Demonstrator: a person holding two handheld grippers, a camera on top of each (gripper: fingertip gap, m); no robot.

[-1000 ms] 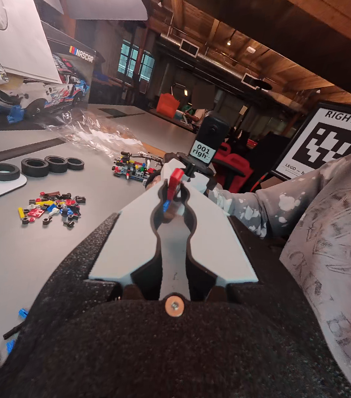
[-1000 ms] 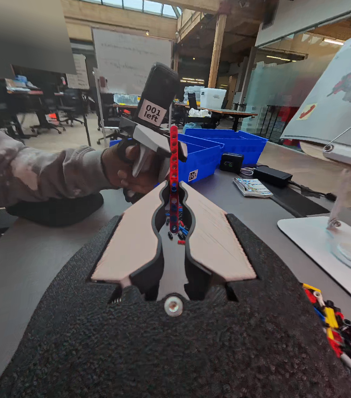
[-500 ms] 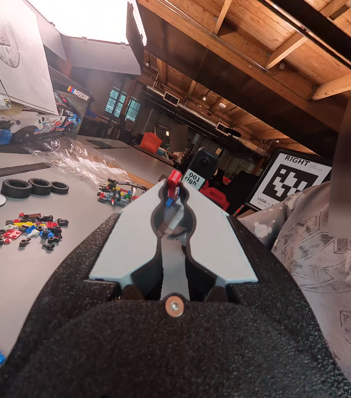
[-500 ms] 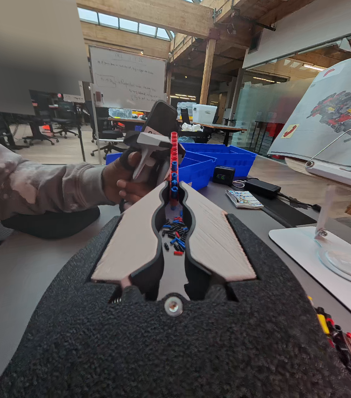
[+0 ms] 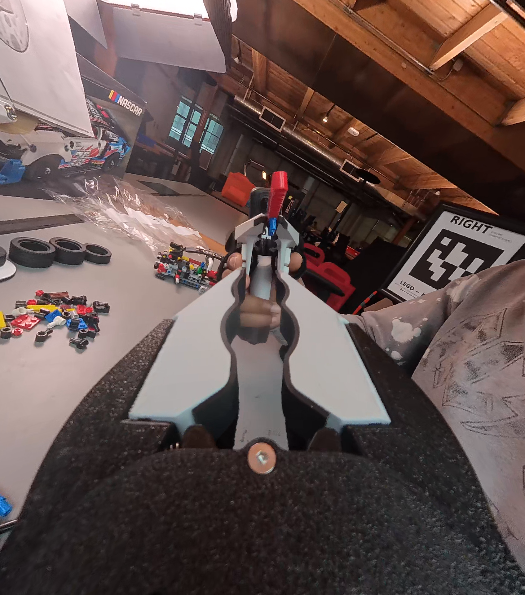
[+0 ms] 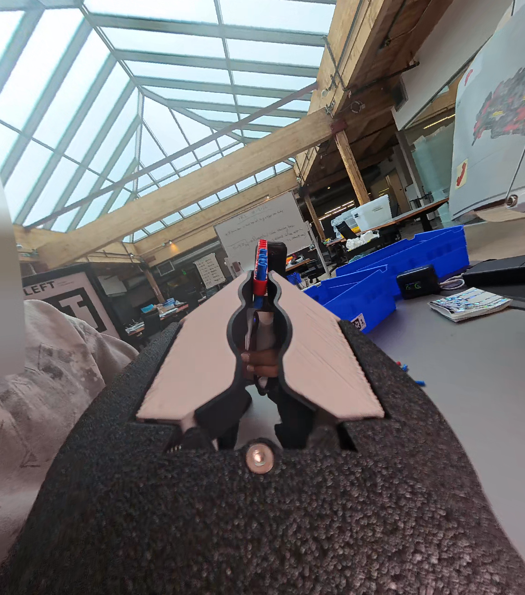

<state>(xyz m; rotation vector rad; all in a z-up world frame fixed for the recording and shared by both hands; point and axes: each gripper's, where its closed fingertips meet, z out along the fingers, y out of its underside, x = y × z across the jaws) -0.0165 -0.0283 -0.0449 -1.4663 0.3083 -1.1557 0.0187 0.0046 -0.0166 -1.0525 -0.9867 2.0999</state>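
My right gripper (image 6: 259, 277) is shut on a red beam (image 6: 258, 285) with blue pins in it. The beam stands up between its pinkish fingers. In the left wrist view the right gripper (image 5: 266, 248) faces me head-on, held by a hand, with the red beam (image 5: 277, 193) sticking up out of it. My left gripper (image 5: 260, 273) is slightly open and empty, a short way in front of the right gripper and below the beam. The left gripper's black camera body (image 6: 276, 256) shows just behind the beam in the right wrist view.
On the grey table (image 5: 29, 386) lie several black tyres (image 5: 32, 256), a pile of small coloured pieces (image 5: 52, 318), a partly built model (image 5: 187, 267) and a clear plastic bag (image 5: 132, 212). Blue bins (image 6: 399, 267), a booklet (image 6: 467, 304) and a black device (image 6: 417, 285) stand to the right. The left gripper's tips are roughly 6 centimetres from the right gripper's.
My left gripper has opened and drawn back from the red beam. The beam stays in the right gripper. The right gripper has tilted up toward the skylight.
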